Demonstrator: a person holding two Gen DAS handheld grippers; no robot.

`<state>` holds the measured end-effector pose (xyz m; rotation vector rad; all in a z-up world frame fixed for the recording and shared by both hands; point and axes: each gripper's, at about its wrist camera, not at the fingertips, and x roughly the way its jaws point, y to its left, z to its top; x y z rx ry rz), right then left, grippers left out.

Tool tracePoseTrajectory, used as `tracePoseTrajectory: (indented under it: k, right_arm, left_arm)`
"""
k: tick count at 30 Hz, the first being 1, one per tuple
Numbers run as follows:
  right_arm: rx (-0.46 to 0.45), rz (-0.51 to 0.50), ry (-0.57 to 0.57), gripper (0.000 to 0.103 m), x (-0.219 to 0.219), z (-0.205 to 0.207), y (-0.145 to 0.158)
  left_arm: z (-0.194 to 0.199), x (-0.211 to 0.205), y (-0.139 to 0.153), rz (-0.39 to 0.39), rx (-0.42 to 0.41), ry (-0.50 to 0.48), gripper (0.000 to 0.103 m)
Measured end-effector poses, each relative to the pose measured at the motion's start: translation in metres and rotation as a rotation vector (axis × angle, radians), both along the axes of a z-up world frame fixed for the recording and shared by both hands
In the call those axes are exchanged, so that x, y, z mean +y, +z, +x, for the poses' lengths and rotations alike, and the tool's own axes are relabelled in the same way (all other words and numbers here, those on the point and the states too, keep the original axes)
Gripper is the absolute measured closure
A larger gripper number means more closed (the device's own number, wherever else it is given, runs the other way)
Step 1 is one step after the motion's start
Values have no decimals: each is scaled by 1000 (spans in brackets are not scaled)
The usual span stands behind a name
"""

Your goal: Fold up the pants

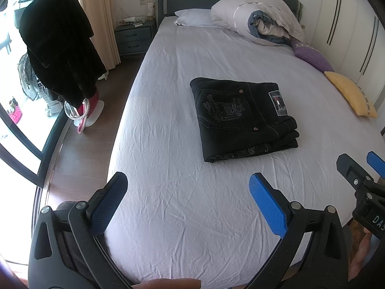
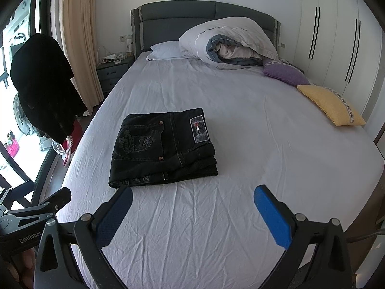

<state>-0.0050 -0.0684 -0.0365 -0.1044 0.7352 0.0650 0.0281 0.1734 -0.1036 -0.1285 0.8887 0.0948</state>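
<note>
Grippers parted above the bed

Left hand-held gripper [image 1: 189, 187] and right hand-held gripper [image 2: 193, 198] hover level, jaws wide, empty. Ahead, folded black pants [image 2: 163, 148] lie mid-bed [image 2: 240, 120], long axis crosswise, waistband patch rightward

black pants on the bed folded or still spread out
Folded: the black pants lie as a compact stacked rectangle on the bed sheet, layered edges showing.

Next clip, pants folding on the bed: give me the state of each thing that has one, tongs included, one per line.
Pants: folded into a flat stack, lying on the sheet, untouched.
Left tongs: open, empty, short of the pants.
Right tongs: open, empty, short of the pants.
Duvet: bunched up at the headboard.
Sheet: spread flat, creased.
Black coat: hanging beside the window.
</note>
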Motion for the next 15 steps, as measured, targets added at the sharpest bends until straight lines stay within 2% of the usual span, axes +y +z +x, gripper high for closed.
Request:
tracePoseTrajectory:
  k: [15]
  right_arm:
    - [1,-1,1,0,-1,1,1]
  left_arm:
    - [-1,0,-1,-2,0,-1,0]
